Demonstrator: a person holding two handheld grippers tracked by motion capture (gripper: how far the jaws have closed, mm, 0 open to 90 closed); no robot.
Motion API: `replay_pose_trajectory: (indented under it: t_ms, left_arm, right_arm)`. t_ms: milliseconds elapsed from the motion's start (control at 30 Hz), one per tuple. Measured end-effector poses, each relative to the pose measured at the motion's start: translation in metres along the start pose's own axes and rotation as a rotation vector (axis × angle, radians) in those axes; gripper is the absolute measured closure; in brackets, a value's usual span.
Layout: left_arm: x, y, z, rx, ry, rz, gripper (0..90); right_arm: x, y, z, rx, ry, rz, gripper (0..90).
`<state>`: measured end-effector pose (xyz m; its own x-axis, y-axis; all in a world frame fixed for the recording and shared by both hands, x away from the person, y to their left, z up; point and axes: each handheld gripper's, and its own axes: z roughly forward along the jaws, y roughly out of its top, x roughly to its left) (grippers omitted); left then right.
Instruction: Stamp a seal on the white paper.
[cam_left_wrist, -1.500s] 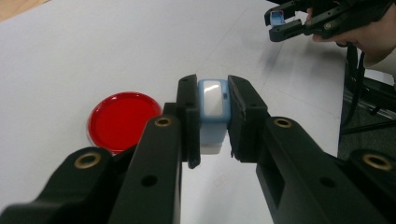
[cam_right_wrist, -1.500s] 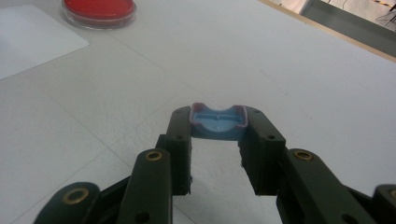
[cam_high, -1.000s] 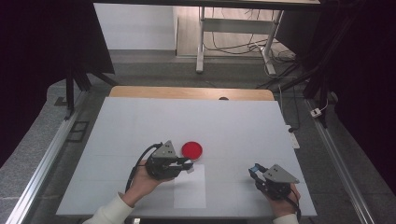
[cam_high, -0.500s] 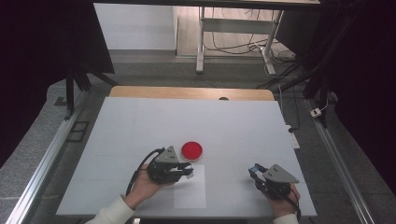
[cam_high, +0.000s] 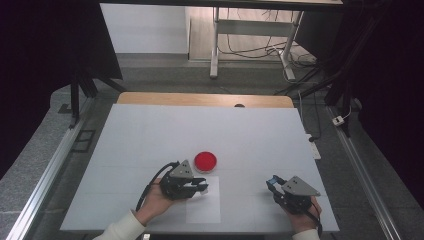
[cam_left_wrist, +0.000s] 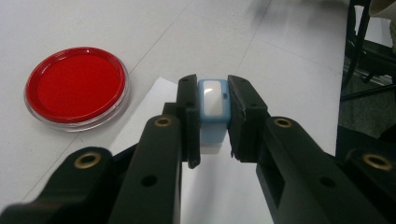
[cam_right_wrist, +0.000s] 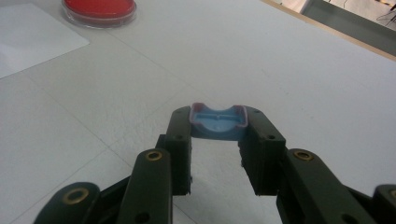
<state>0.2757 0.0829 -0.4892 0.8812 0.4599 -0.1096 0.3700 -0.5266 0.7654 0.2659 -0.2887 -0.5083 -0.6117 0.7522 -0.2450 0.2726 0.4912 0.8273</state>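
— Two grippers on the white table (cam_high: 150, 130), one in each hand. What has the left gripper (cam_high: 200, 186) got?

— Its black jaws are clamped on a small pale-blue block with a white oblong face (cam_left_wrist: 213, 103), gripped from both sides at the very tips. It hangs over a white sheet of paper (cam_high: 204, 210) lying flat near the front edge of the table.

— And the right gripper (cam_high: 273, 183)?

— Closed as well, on a small blue plastic cap, hollow side up, with a reddish rim (cam_right_wrist: 218, 122). The jaws pinch it at its two ends, just above the bare tabletop, well apart from the paper.

— Where is the red dish?

— The round red dish under a clear plastic lid (cam_high: 205, 161) sits on the table just beyond the far edge of the paper, near the left gripper's tip but not touching it. In the left gripper view it lies up and to the left of the jaws; in the right gripper view it shows at the top left corner, with a corner of the paper beside it.
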Motion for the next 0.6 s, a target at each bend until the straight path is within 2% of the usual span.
replay_pose_trajectory:
  t_ms: [600]
  left_arm:
    - [-0.0005, -0.0042, 0.0072, 0.026, 0.012, 0.027, 75.6]
  right_arm:
    - [0.0006, -0.0001, 0.0006, 0.0, 0.002, -0.002, 64.8]
